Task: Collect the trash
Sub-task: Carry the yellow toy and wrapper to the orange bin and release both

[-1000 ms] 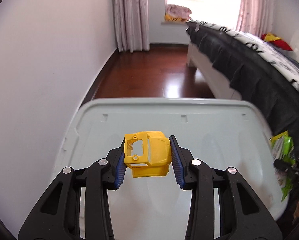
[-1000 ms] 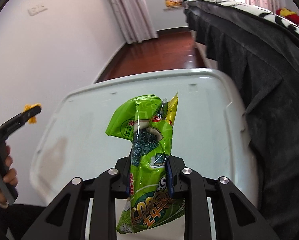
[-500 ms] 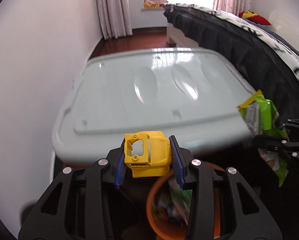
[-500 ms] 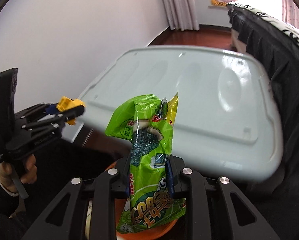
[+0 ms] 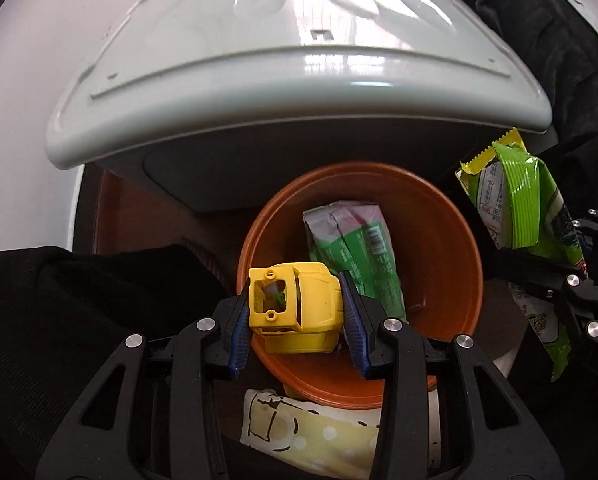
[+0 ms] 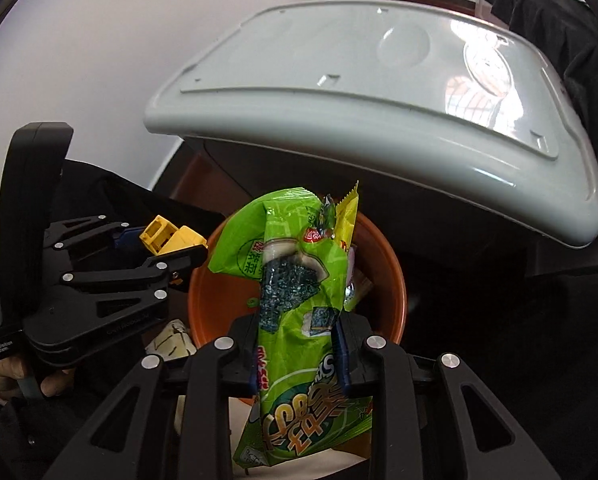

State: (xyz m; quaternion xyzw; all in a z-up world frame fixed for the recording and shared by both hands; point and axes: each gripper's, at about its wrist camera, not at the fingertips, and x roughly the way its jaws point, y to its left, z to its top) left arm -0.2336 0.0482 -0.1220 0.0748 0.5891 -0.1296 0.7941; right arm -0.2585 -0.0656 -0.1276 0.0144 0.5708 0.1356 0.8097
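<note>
Overhead, pale grey lid (image 5: 299, 60) jutted above orange bin (image 5: 439, 240), both grippers pitched steeply downward over it, right gripper (image 6: 297, 344) clamped on green snack wrapper (image 6: 295, 280), left gripper (image 5: 295, 312) pinched tight around yellow plastic piece (image 5: 299, 312), a hand (image 6: 3, 372) gripping its handle.

Black gripper (image 5: 297, 324) frames, silver screws, blue ribbed fingers (image 5: 239, 332), white label lettering.

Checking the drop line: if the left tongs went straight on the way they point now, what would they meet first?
Probably the orange bin: the left tongs, shut on the yellow plastic piece, point into its opening, likely reaching the green wrapper inside first. Depth is unclear.
</note>
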